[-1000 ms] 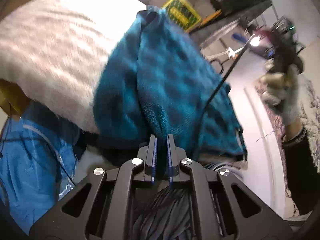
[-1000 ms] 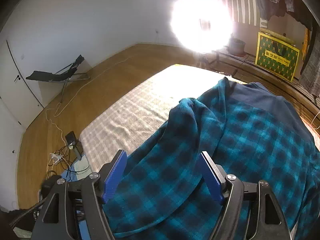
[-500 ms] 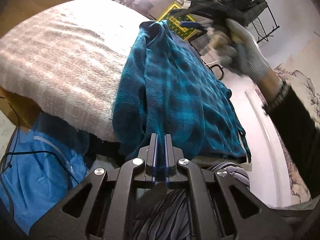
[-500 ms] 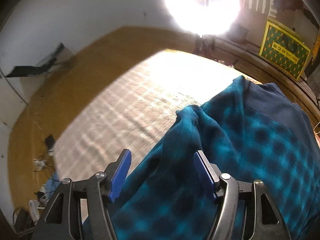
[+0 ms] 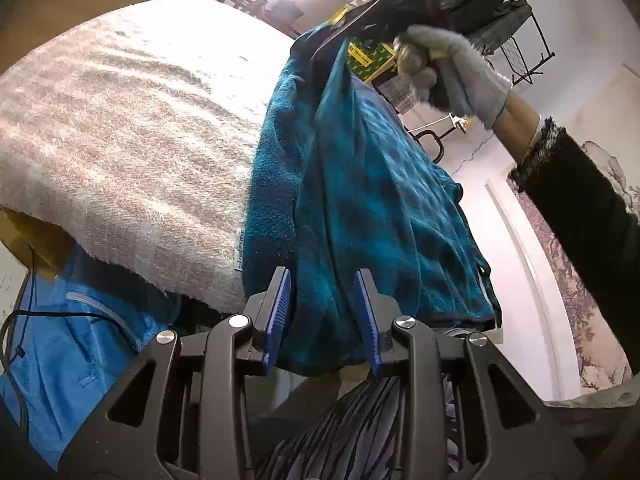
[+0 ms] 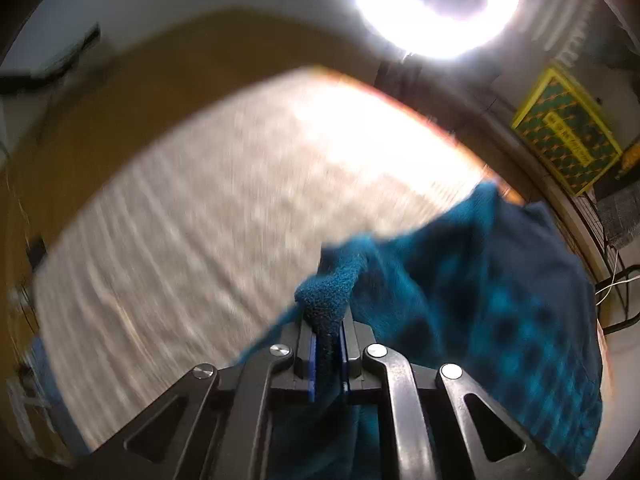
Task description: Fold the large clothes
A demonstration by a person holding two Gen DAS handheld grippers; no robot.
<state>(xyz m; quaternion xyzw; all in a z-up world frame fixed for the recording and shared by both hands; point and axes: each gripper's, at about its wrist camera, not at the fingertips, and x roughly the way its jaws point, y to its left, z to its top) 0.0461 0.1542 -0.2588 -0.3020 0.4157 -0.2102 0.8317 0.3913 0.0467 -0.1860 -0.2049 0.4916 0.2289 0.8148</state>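
Note:
A teal plaid fleece garment (image 5: 380, 208) lies over the near right part of a beige blanket (image 5: 132, 140) and hangs off its edge. The jaws of my left gripper (image 5: 323, 312) are opening. The garment's lower hem hangs loose between the blue pads (image 5: 280, 312), which do not press on it. My right gripper (image 6: 327, 340) is shut on a raised fold of the garment (image 6: 500, 320) near its upper edge. In the left wrist view a gloved hand (image 5: 448, 68) holds that gripper at the garment's far end.
Below the blanket's edge at lower left lies blue fabric (image 5: 60, 360) with a black cable. A yellow box (image 6: 568, 140) and a wire rack with clothes (image 5: 500, 4) stand beyond the bed. A bright lamp (image 6: 436, 0) glares over the wooden floor (image 6: 160, 60).
My left jaws, earlier shut on the hem, have parted. The right gripper came down over the garment's far end and closed on a fold; its hand now shows near the top.

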